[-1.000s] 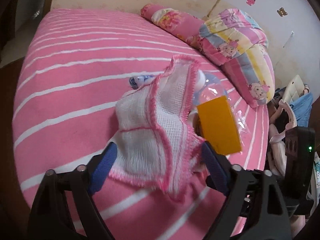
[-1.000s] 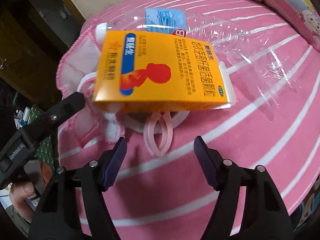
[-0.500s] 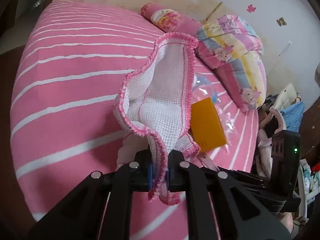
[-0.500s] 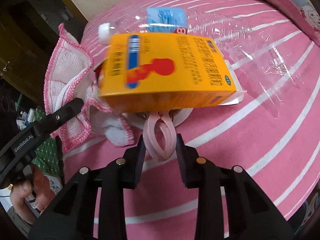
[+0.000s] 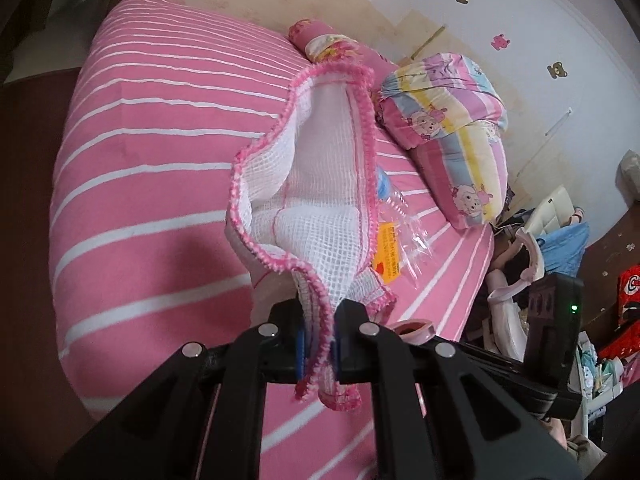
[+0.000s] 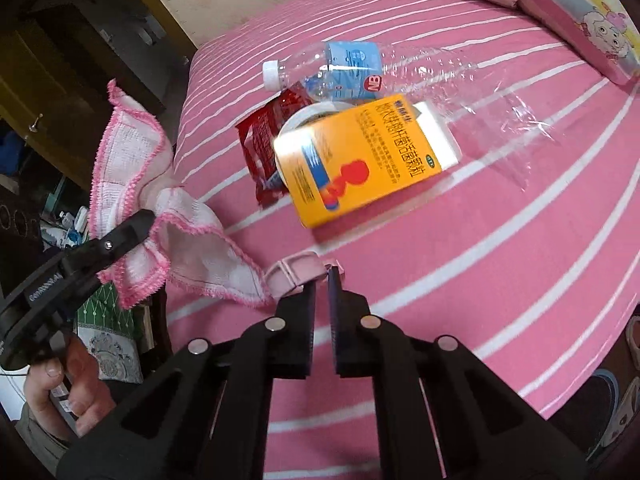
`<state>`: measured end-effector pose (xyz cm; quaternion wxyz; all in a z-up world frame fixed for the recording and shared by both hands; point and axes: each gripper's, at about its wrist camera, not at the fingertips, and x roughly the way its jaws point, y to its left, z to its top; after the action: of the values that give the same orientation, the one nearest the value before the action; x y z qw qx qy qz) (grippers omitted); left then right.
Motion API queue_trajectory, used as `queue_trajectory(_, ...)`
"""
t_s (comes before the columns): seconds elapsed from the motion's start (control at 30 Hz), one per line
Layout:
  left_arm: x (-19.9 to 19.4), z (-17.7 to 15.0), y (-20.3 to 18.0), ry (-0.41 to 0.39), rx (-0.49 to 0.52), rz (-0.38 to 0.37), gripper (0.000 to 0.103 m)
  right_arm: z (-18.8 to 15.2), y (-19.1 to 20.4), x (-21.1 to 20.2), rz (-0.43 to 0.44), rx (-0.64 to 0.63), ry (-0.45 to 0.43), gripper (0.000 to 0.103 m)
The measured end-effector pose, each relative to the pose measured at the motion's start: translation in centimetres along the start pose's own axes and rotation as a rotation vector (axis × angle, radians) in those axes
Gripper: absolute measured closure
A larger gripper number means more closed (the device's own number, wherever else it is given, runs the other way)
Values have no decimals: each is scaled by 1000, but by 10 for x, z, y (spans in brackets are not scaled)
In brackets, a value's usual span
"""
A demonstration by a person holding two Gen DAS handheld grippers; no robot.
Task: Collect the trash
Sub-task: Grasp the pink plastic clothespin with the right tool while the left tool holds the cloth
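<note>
- Trash was seen ahead of the right gripper (image 6: 322,286) on the bed (image 6: 500,260): orange box (image 6: 360,160), clear bottle (image 6: 360,68), red wrapper (image 6: 264,140).
- Left gripper (image 5: 319,346) was clamped on a limp mesh cloth (image 5: 320,208).
- Right gripper was nearly closed on a pink clip (image 6: 294,274).
- Box judged light, stiff; its long edges should be taken.

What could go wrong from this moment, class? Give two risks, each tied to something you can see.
1. The left tongs pinch only a corner of the cloth, so it might slip free.
2. The right tongs grip the pink handle. The orange box looks blurred and tilted against the white dish, so it may tumble onto the bed with the red wrapper.
</note>
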<state>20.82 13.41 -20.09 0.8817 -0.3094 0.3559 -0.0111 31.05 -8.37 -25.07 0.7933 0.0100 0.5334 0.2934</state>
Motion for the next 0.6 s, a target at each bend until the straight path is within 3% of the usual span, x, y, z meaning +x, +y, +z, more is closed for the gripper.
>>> queue_trajectory(0.23,-9,-20,1,36,-19,9,95,-11,5,8,-31,-30,31,92)
queue_trajectory(0.3,-10,-24,3,41,-29,8,95,-15,7,11,-48,-51,37,80)
queue_trajectory(0.37,-11,-26,4,45,-37,3,95,-25,19,14,-75,-87,26,58)
queue_trajectory(0.6,-6,-24,14,63,-54,13,95,-34,54,26,-132,-335,33,44)
